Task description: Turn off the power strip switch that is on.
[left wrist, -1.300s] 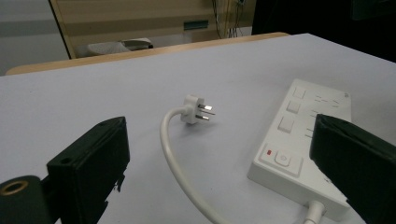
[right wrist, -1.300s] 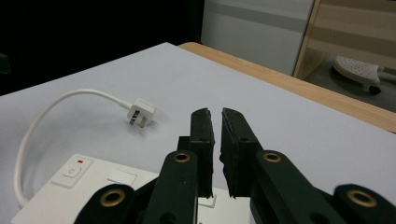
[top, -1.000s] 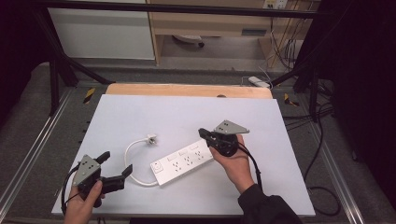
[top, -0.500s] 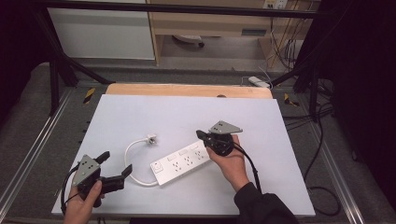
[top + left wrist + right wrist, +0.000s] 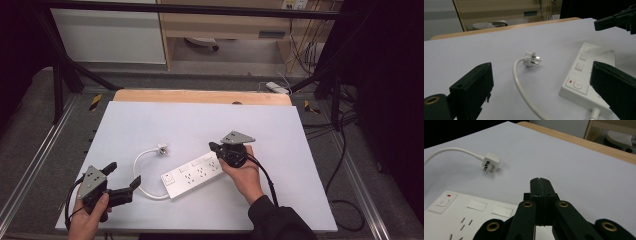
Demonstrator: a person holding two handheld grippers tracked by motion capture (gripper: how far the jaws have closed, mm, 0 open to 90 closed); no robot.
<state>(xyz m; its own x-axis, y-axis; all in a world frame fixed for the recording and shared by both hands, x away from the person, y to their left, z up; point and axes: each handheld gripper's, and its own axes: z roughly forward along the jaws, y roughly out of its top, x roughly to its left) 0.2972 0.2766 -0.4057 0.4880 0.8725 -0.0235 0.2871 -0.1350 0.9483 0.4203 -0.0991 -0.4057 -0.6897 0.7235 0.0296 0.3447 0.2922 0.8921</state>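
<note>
While the left gripper (image 5: 122,181) gapes empty, the right gripper (image 5: 212,146), jaws pressed together, covers the power strip's (image 5: 192,174) end.

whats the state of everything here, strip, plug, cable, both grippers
power strip: flat on the white table, sockets up, nothing plugged in
plug: unplugged, on its side, prongs bare
cable: slack, curving from strip to plug
left gripper: open, holding nothing, short of the strip
right gripper: shut, holding nothing, over the strip's far end

White table (image 5: 150,120) with power strip (image 5: 192,175), its cord and plug (image 5: 161,148).
</note>
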